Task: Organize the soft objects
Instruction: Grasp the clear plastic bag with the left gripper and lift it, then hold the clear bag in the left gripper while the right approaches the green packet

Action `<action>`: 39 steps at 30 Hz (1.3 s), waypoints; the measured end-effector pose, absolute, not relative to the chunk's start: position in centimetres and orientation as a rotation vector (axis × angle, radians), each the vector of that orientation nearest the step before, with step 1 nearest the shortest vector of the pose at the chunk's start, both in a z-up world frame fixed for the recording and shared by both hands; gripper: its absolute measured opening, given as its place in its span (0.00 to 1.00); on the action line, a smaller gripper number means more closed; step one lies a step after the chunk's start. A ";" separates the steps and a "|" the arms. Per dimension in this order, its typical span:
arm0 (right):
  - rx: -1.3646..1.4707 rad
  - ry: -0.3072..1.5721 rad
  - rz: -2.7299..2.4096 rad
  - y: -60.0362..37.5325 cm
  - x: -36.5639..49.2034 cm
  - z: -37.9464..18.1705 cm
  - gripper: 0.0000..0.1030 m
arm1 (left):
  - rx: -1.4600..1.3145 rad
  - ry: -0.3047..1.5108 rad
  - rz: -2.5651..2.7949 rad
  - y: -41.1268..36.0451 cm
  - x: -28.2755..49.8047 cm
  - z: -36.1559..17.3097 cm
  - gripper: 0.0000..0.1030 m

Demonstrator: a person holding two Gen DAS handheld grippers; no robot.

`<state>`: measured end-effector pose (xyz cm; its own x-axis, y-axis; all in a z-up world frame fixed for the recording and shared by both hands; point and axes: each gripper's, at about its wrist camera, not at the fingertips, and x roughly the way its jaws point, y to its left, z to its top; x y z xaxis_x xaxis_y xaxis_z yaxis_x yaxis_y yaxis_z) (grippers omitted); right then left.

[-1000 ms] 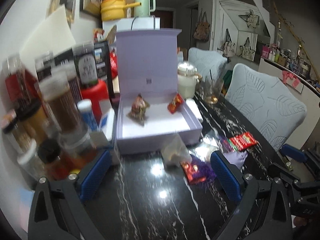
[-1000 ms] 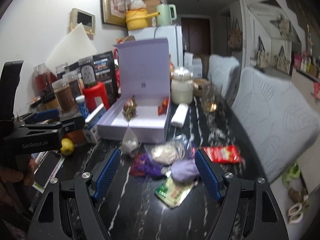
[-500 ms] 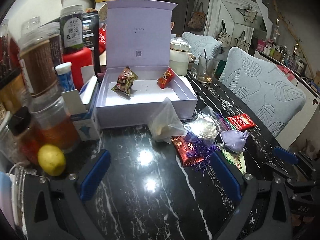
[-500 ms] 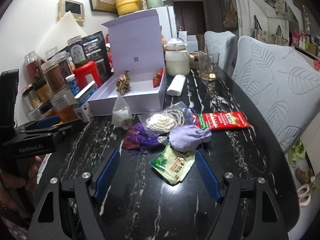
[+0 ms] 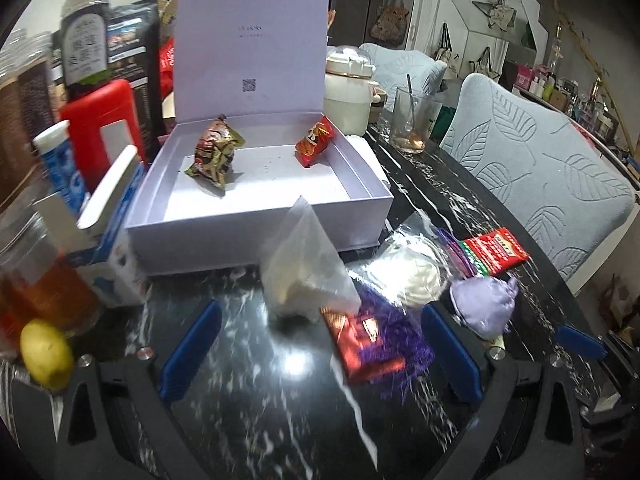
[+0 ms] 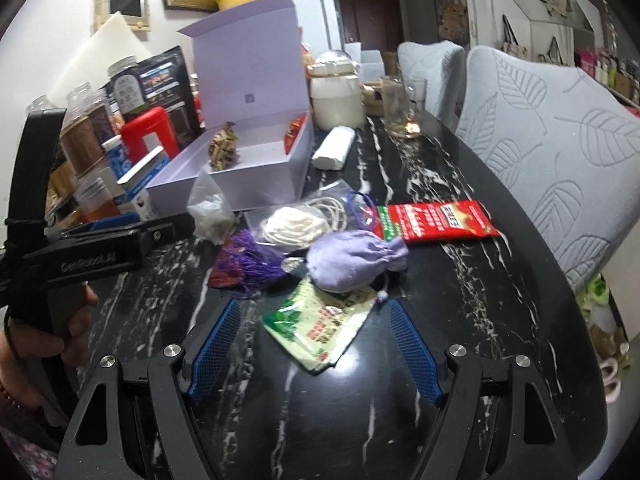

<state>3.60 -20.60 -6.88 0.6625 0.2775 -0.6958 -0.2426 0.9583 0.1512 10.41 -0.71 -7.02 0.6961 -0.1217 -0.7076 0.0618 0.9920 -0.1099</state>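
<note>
While both stand open and empty over the black marble table (image 6: 460,280), the right hand-held gripper (image 6: 314,344) frames a green-and-white sachet (image 6: 320,326); the left hand-held gripper (image 5: 316,350) frames a red-and-purple foil packet (image 5: 368,340). Beyond: lilac drawstring pouch (image 6: 352,258), purple tassel (image 6: 248,258), bagged white cord (image 6: 292,226), clear pyramid bag (image 5: 304,268), red sachet (image 6: 436,222). Farthest: open lilac box (image 5: 260,236) holding two snack packets, one gold-brown (image 5: 214,154), one red (image 5: 316,142).
</note>
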 end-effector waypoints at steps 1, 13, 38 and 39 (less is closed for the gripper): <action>0.051 0.799 0.290 -20.8 3.8 -7.0 0.76 | -0.078 0.798 -0.099 -0.8 10.8 -7.2 0.99; 0.085 0.846 0.264 -22.0 6.0 -7.8 0.76 | -0.101 0.867 -0.041 -0.7 14.9 -10.6 0.98; 0.114 0.895 0.253 -21.6 8.1 -8.7 0.76 | -0.168 0.847 0.009 1.9 11.0 -8.3 0.38; 0.113 0.898 0.256 -21.6 8.1 -8.8 0.76 | -0.173 0.845 0.012 2.1 10.3 -8.0 0.38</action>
<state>8.12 -21.57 -8.80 0.5951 0.2666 -0.7582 -0.1724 0.9637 0.2036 10.35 2.09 -7.95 0.6647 -0.0578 -0.7449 -0.0796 0.9858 -0.1476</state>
